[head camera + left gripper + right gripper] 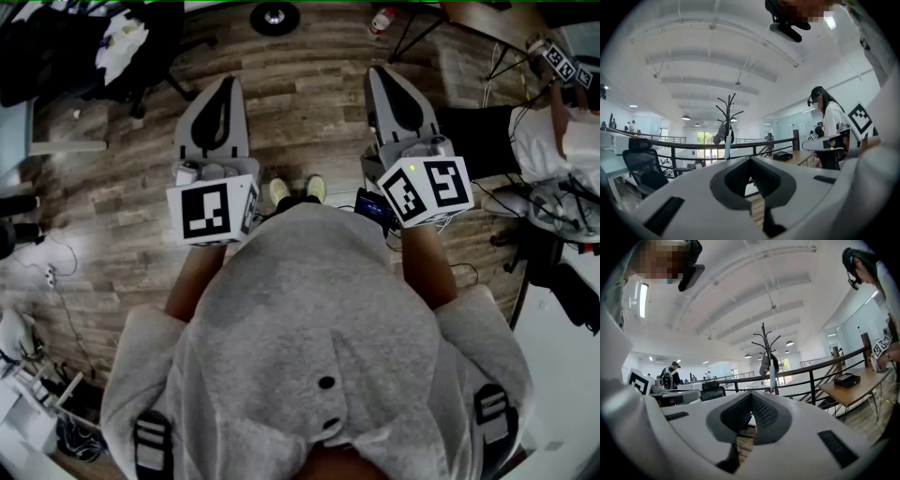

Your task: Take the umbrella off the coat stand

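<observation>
At 10 o'clock in the head view: left gripper [228, 86], level above the wood floor [300, 122], jaws pressed together, nothing between. Along those jaws, at 11 o'clock, well apart beyond a black railing [693, 146]: coat stand [727, 115], with a pale blue umbrella [727, 149] hanging upright on it beside a grey bundle [720, 134]. At 2 o'clock in the head view: right gripper [380, 75], level, jaws together and empty. From there, stand at 1 o'clock.

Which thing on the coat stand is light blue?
The umbrella: slim, hanging straight down along the coat stand. The other thing, a grey bundle, hangs a little higher.
</observation>
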A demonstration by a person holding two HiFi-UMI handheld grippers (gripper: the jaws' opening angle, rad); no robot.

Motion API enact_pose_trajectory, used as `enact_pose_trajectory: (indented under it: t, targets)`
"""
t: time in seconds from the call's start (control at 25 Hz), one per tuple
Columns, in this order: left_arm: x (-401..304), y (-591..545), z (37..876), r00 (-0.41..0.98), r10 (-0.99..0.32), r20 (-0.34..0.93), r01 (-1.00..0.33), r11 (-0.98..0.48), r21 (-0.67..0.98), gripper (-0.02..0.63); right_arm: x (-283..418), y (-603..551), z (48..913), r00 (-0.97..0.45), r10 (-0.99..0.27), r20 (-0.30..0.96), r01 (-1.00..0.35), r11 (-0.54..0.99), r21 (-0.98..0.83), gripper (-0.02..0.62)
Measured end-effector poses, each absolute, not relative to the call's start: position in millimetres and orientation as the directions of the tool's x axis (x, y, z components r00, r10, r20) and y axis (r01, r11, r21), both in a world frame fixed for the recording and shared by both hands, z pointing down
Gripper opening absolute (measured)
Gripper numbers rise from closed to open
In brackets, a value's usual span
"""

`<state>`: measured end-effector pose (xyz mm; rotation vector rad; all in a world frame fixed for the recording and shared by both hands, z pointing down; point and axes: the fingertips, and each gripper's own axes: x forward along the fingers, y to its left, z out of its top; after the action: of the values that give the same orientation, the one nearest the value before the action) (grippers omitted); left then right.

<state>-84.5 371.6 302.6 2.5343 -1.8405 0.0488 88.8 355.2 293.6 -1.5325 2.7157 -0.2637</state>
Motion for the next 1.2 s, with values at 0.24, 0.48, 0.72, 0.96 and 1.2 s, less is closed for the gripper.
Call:
enact_pose_trajectory:
  t: [0.24, 0.48, 0.72, 0.96, 1.2]
  targets:
    - [-97.5, 373.8, 297.2, 0.299, -0.953, 0.04, -0.954, -0.299, 0.012, 0.014, 72.8, 359.6, 291.0, -0.515, -0.853, 0.087, -0.855, 0.503, -0.128, 0.012]
    - [-111.4, 378.9, 296.3, 0.297, -0.954, 0.028, -0.955, -0.297, 0.018, 0.014, 54.3, 365.3, 292.0, -0.525, -0.848, 0.076, -0.846, 0.511, -0.152, 0.012]
    - [-124.0, 382.8, 300.9, 0.302, -0.953, 0.027, -0.953, -0.301, 0.02, 0.014, 36.7, 368.3, 295.9, -0.522, -0.85, 0.078, -0.848, 0.507, -0.152, 0.012]
    - [-121.8, 380.6, 300.5, 0.31, -0.951, 0.018, -0.951, -0.31, 0.021, 0.014, 34.0, 363.6, 296.3, -0.53, -0.844, 0.081, -0.844, 0.515, -0.153, 0.012]
    - [-109.3, 372.7, 306.0, 0.302, -0.953, 0.012, -0.953, -0.302, -0.003, 0.014, 46.0, 354.7, 303.7, -0.537, -0.842, 0.054, -0.837, 0.523, -0.163, 0.012]
